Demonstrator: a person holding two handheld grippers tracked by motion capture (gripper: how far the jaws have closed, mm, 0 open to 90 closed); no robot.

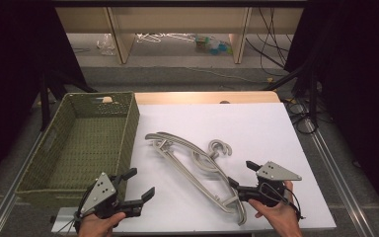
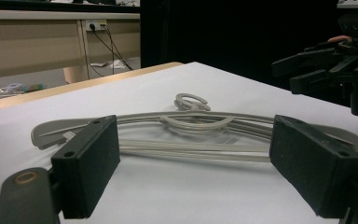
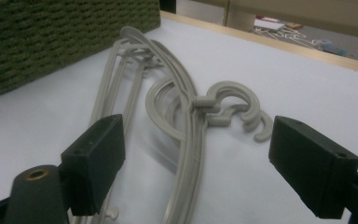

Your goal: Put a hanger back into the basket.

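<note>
Grey plastic hangers lie stacked on the white table top, running from upper left to lower right, hooks toward the right. They also appear in the left gripper view and the right gripper view. My left gripper is open at the front left, beside the basket, a short way from the hangers. My right gripper is open at the hangers' near end, its lower jaw close to them, nothing held. The right gripper also appears far off in the left gripper view.
A green woven basket stands empty at the table's left side, its wall seen in the right gripper view. The table's wooden far edge lies behind. Cables and clutter lie on the floor beyond.
</note>
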